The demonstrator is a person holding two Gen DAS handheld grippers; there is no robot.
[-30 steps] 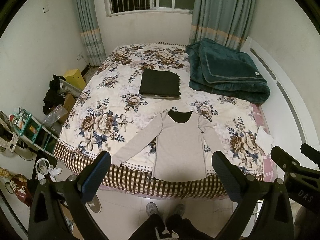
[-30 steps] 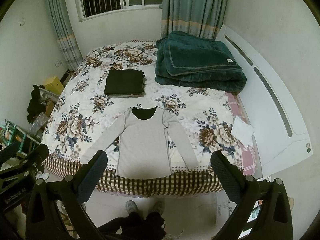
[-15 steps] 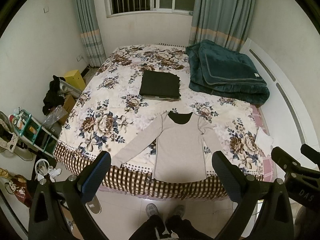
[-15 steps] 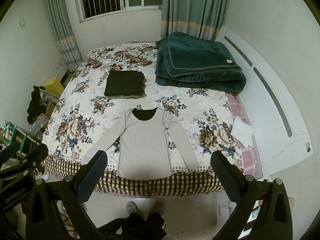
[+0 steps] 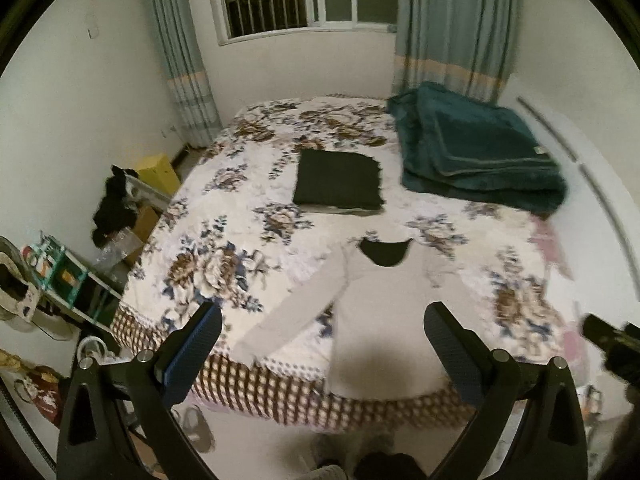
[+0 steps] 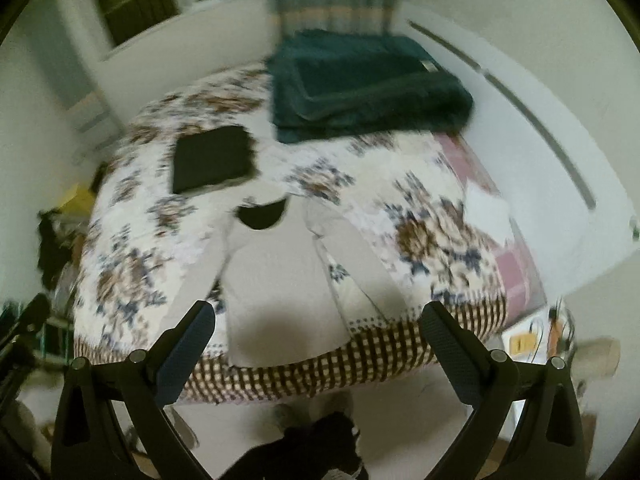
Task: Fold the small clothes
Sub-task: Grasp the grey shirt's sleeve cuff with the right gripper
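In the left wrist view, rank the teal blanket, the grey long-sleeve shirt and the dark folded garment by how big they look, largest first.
1. Teal blanket or grey long-sleeve shirt: they look about alike, and the shirt lies nearer the camera, so I won't rank them.
2. Dark folded garment: clearly the smallest.

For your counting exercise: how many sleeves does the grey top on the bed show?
2. One sleeve angles out toward the bed's left edge; the other sleeve lies along the right side of the top.
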